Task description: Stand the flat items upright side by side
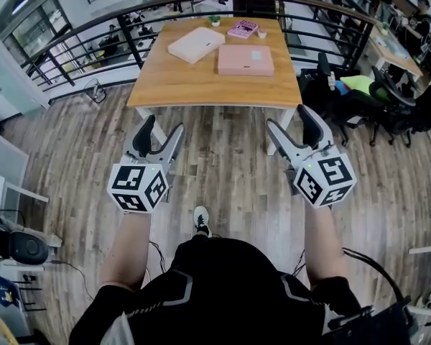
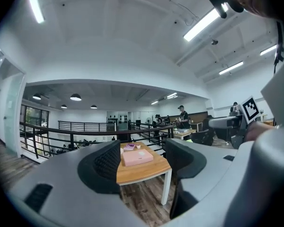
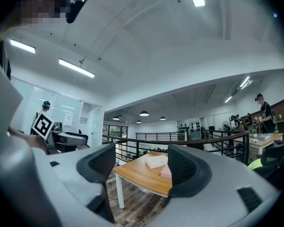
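Observation:
On the wooden table (image 1: 214, 86) ahead lie three flat items: a white box (image 1: 196, 44), a pink box (image 1: 245, 60) and a small pink-purple book (image 1: 242, 29). My left gripper (image 1: 162, 126) and right gripper (image 1: 289, 118) are held over the floor, well short of the table, both open and empty. The left gripper view frames the pink box (image 2: 137, 158) and the book (image 2: 129, 147) between the open left gripper (image 2: 141, 151) jaws. In the right gripper view, the white box (image 3: 156, 161) and part of the pink box (image 3: 164, 172) show between the open right gripper (image 3: 143, 162) jaws.
A small potted plant (image 1: 214, 20) and a cup (image 1: 261, 32) stand at the table's far edge. A curved black railing (image 1: 93, 34) runs behind the table. Office chairs (image 1: 388, 99) crowd the right side. Black gear (image 1: 18, 246) and cables lie on the floor at the left.

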